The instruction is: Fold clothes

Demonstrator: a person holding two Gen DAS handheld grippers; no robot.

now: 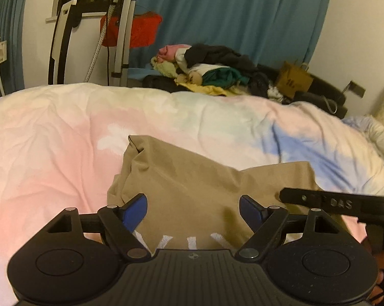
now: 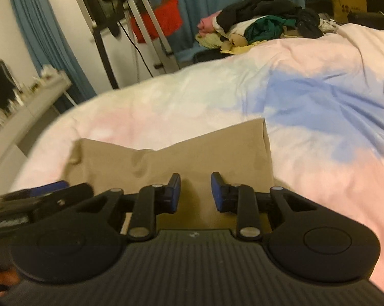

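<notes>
A tan folded garment (image 1: pixel 204 176) with white lettering near its close edge lies on the pastel duvet (image 1: pixel 64 140). My left gripper (image 1: pixel 192 201) hovers over the garment's near part, jaws wide apart and holding nothing. In the right wrist view the same garment (image 2: pixel 192 150) lies under my right gripper (image 2: pixel 195 181). Its blue pads (image 2: pixel 218 191) stand a narrow gap apart with no cloth pinched between them. The right gripper's finger (image 1: pixel 332 202) reaches into the left wrist view from the right. The left gripper's finger (image 2: pixel 49 190) shows at the left of the right wrist view.
A mixed pile of clothes (image 1: pixel 212 68) sits beyond the bed's far edge, beside a brown paper bag (image 1: pixel 292 79). A red garment (image 1: pixel 141 30) hangs by a metal stand (image 1: pixel 121 38) before blue curtains. A white table (image 2: pixel 33 97) stands at the left.
</notes>
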